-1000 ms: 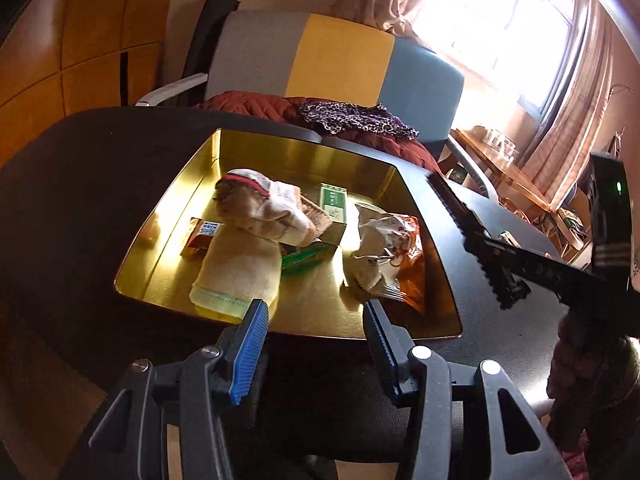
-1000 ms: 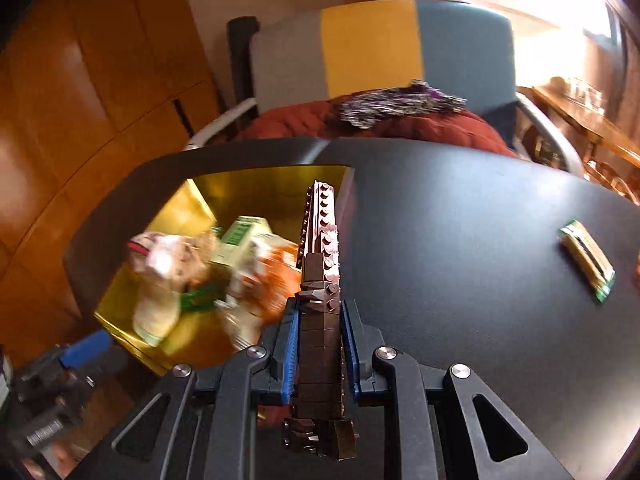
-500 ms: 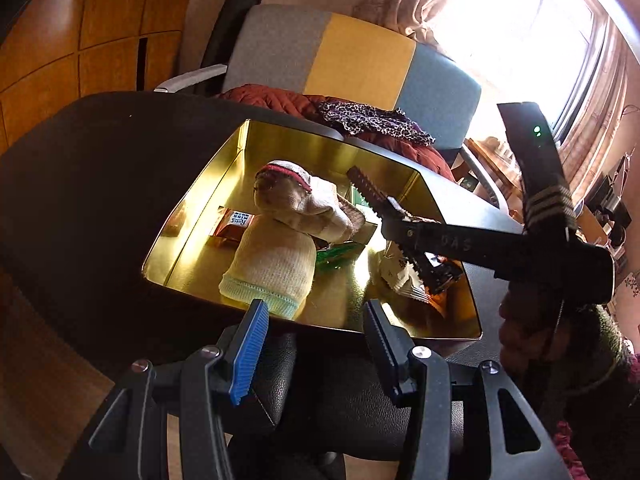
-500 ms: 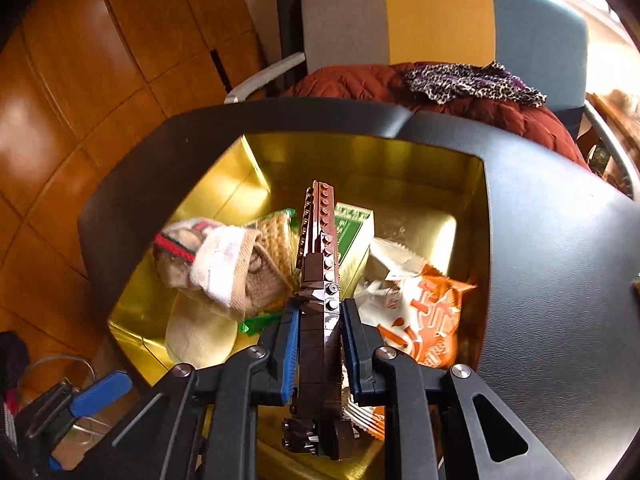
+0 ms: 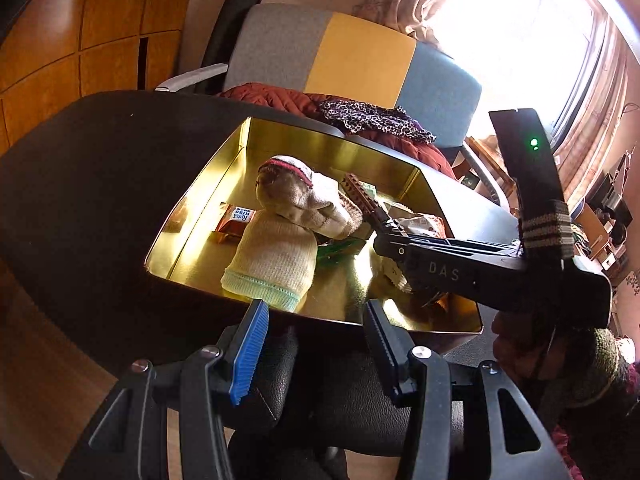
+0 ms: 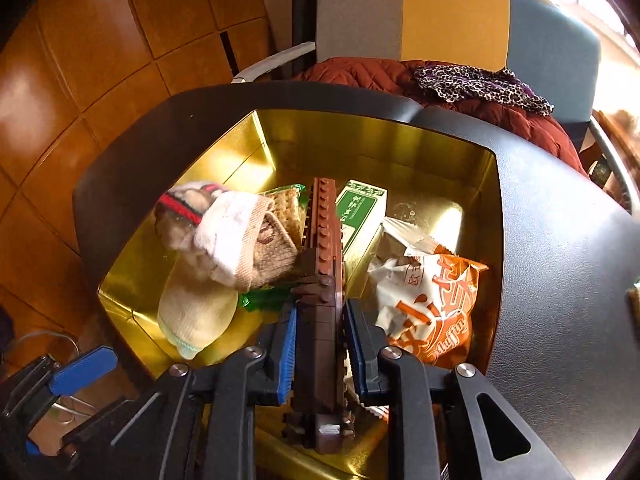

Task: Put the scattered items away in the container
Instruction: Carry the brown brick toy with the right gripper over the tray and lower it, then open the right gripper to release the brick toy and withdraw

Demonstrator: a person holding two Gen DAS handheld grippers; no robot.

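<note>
A gold tin (image 5: pixel 332 148) (image 6: pixel 372 136) sits on the black table. It holds socks (image 5: pixel 276 256) (image 6: pixel 236 236), a green box (image 6: pixel 360 208), a cracker pack (image 6: pixel 290 208), a small snack packet (image 5: pixel 236 218) and an orange-white muffin bag (image 6: pixel 432 300). My right gripper (image 6: pixel 318 340) is over the tin, its jaws slightly parted around a long brown brick-built piece (image 6: pixel 324 264) (image 5: pixel 362 196). My left gripper (image 5: pixel 316 332) is open and empty at the tin's near edge. The right gripper's body (image 5: pixel 460 268) shows over the tin's right side.
An armchair (image 5: pixel 360 60) (image 6: pixel 452 16) with a red blanket and patterned cloth stands behind the table. A small item (image 6: pixel 634 300) lies on the table (image 6: pixel 560 264) at the right edge. Wooden wall panels are at left.
My right gripper carried the brown piece from the table's right side to over the tin and lower into it. Its jaws have parted a little. My left gripper drew slightly closer to the tin.
</note>
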